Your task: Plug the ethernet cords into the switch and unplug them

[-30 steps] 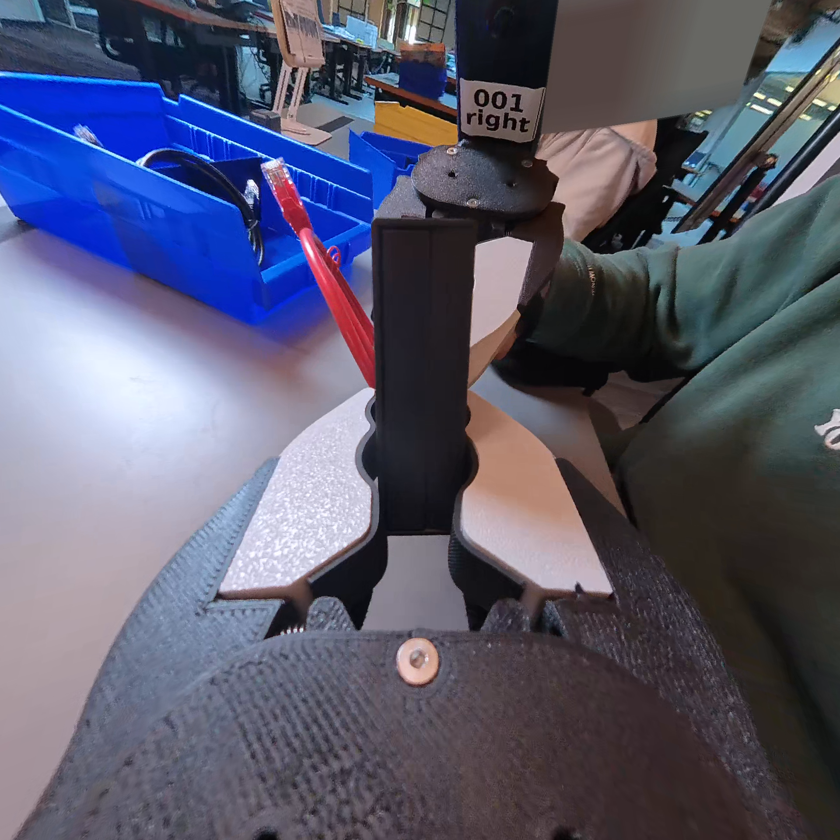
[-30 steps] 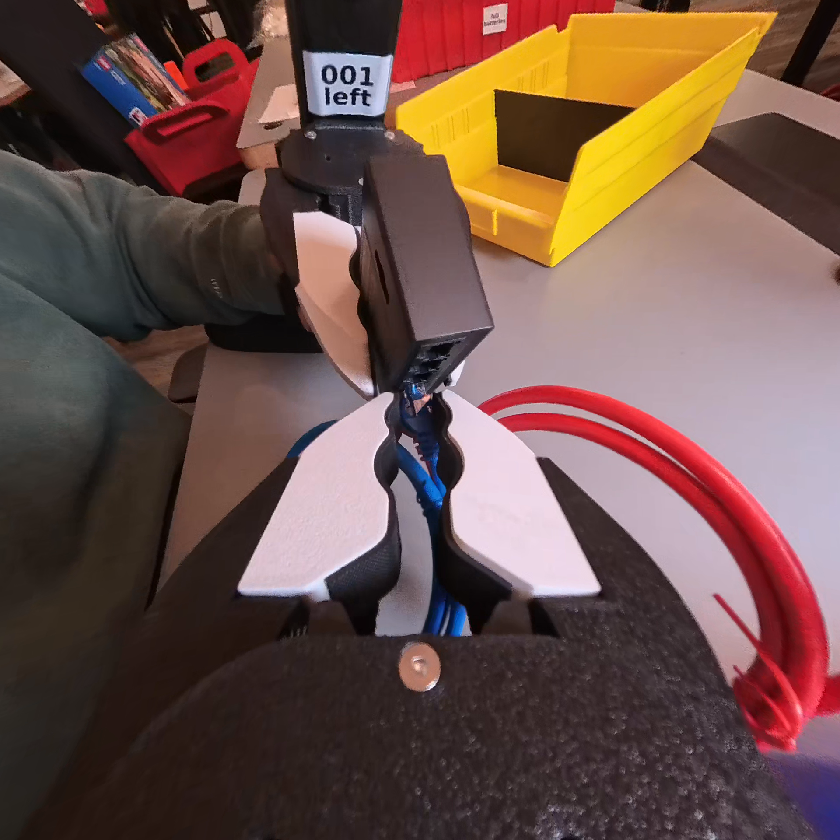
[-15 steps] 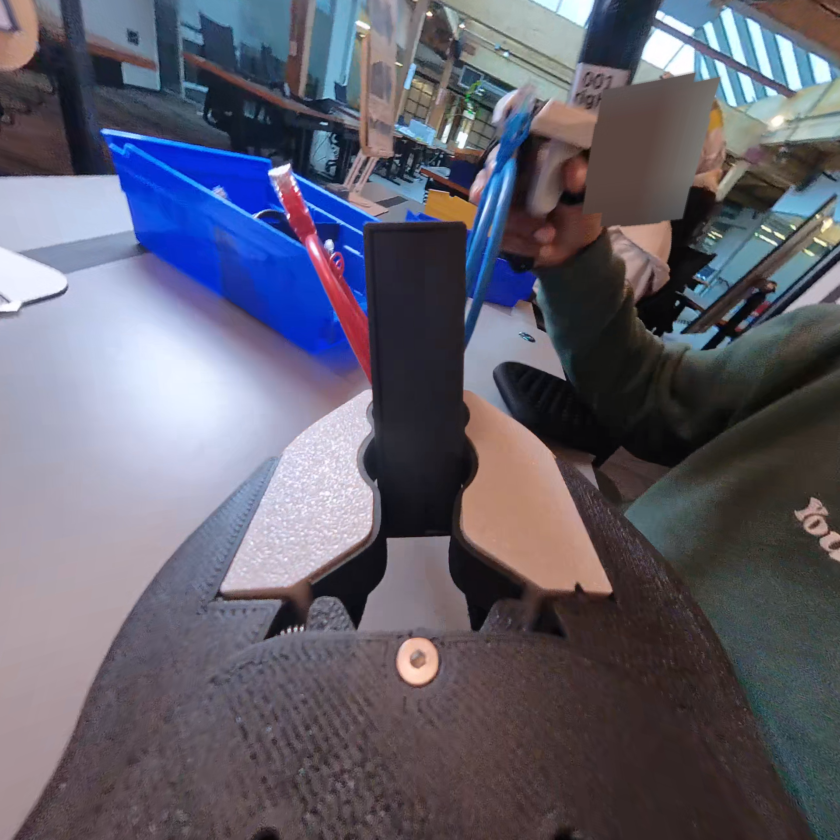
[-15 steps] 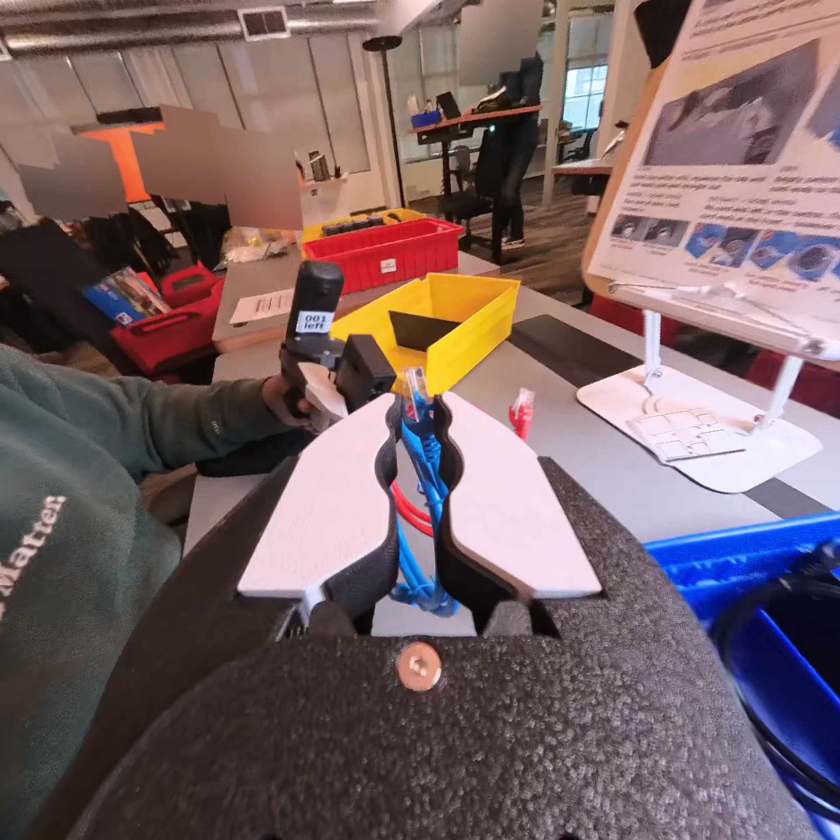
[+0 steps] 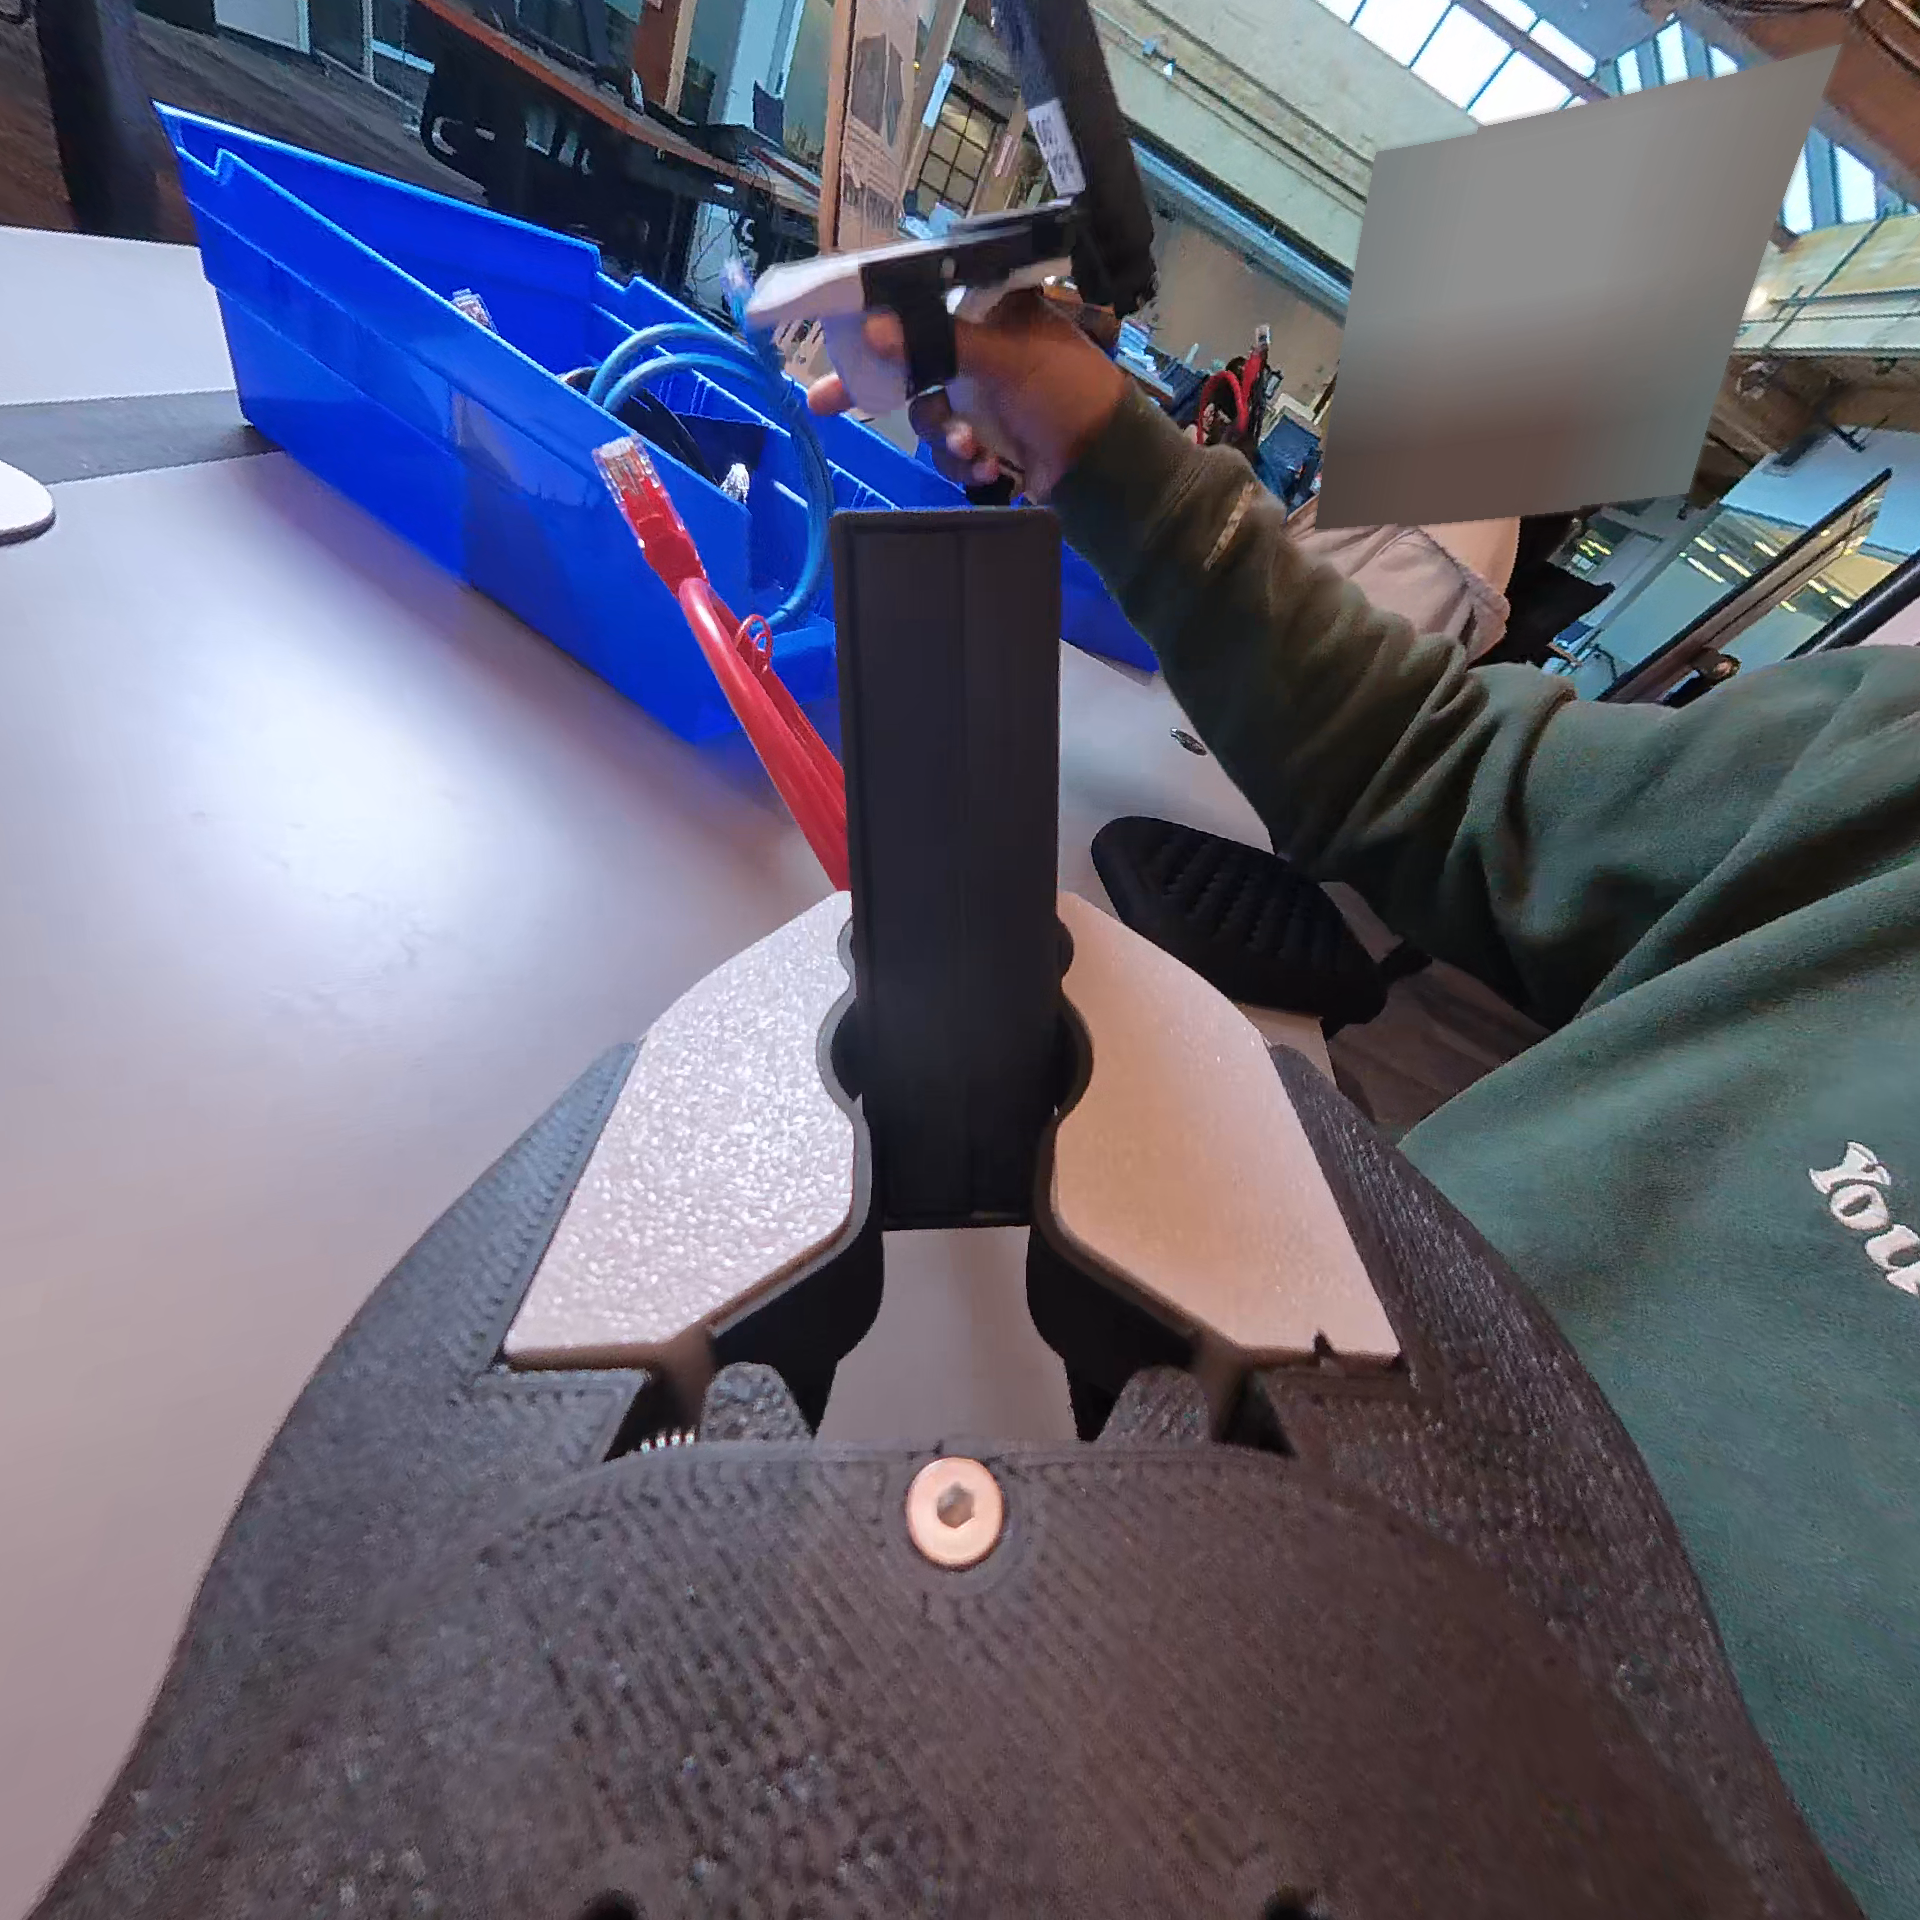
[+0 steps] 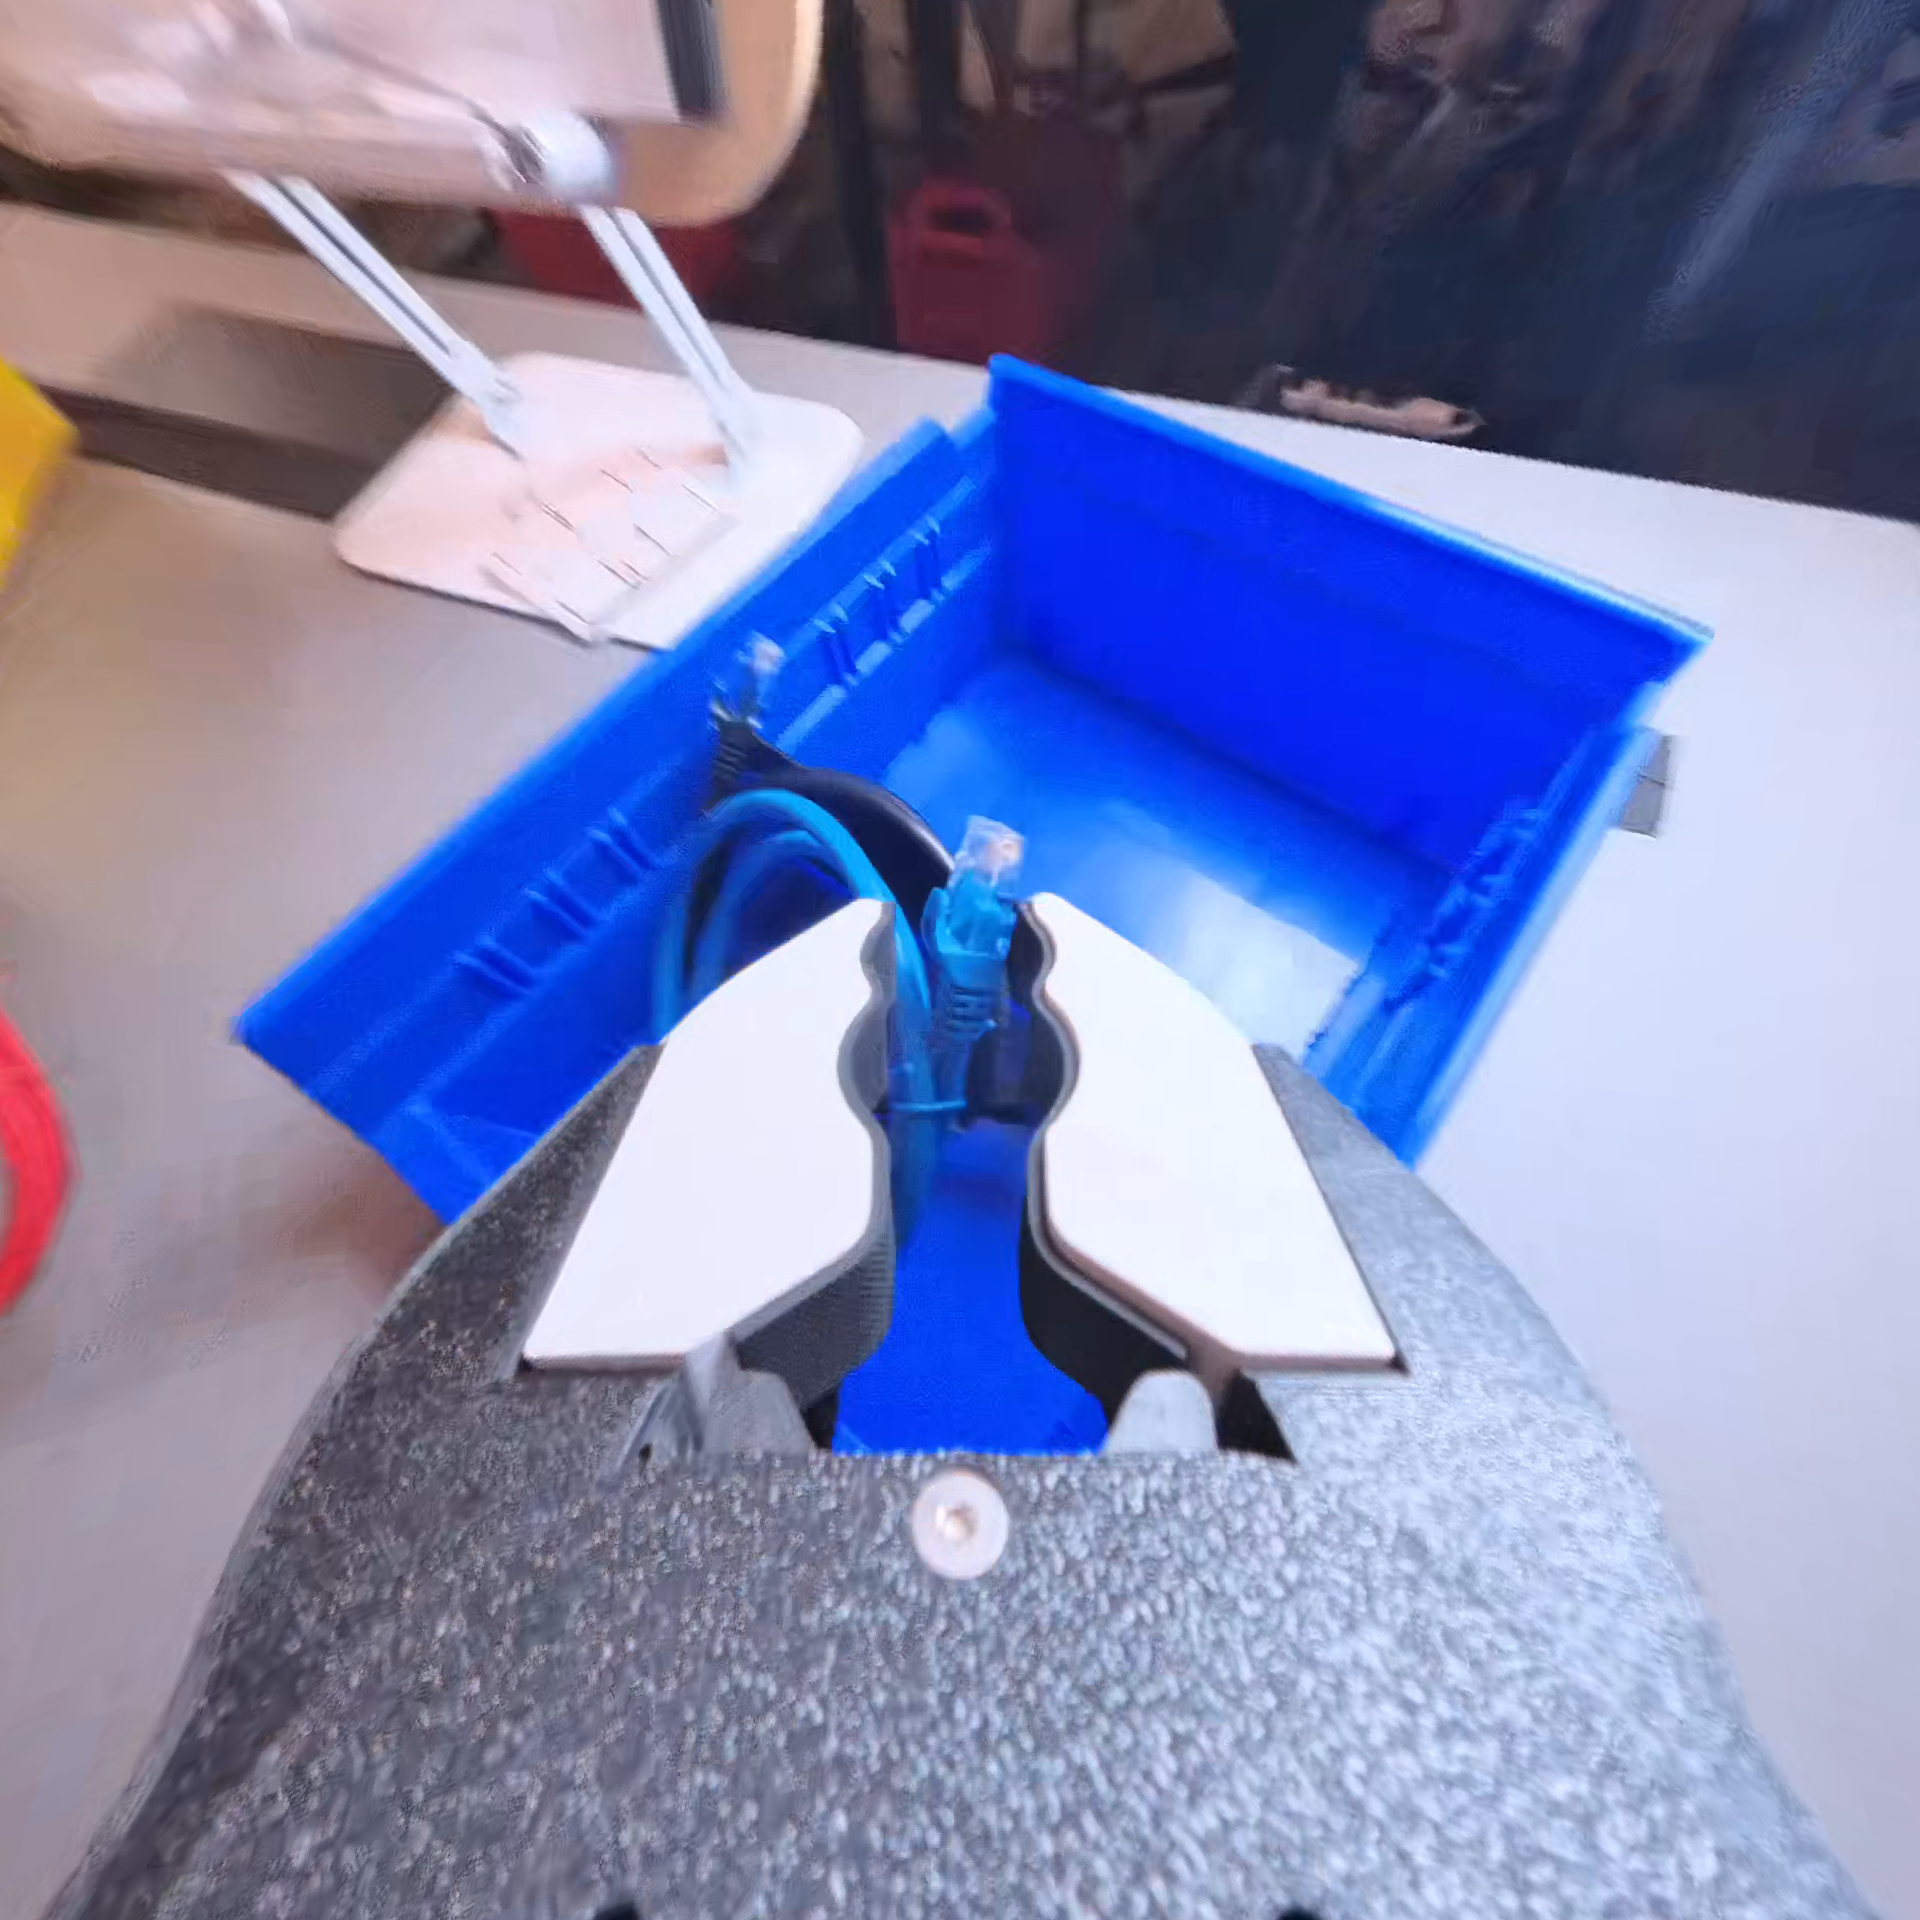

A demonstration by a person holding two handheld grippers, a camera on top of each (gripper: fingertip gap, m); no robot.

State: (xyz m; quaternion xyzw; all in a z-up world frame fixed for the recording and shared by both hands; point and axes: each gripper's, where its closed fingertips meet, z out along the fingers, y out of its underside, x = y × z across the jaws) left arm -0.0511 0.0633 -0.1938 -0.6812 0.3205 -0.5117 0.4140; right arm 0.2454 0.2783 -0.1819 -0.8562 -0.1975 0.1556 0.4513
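Observation:
My left gripper [image 5: 951, 925] is shut on the black switch [image 5: 948, 748], which stands upright between its fingers. A red ethernet cord [image 5: 774, 727] with a clear plug rises from the table just left of the switch. My right gripper [image 6: 961, 914] is shut on the blue ethernet cord [image 6: 971, 935] just behind its clear plug. It holds the cord over the open blue bin [image 6: 1247, 582]. In the left wrist view the right gripper [image 5: 764, 301] hovers above the blue bin [image 5: 416, 343], and the blue cord's loop [image 5: 717, 364] hangs down into it.
A black cord [image 6: 831, 790] lies coiled in the blue bin. A white stand base [image 6: 603, 488] sits on the grey table beyond the bin. Red cord loops [image 6: 31, 1143] show at the left edge. A person's green sleeve [image 5: 1455, 779] crosses the right side. The left gripper's tips are roughly 35 centimetres from the right gripper's.
The right gripper pulled the blue cord's plug away from the switch, lifted it, and swung it over the blue bin. The left gripper still holds the switch in about the same place.

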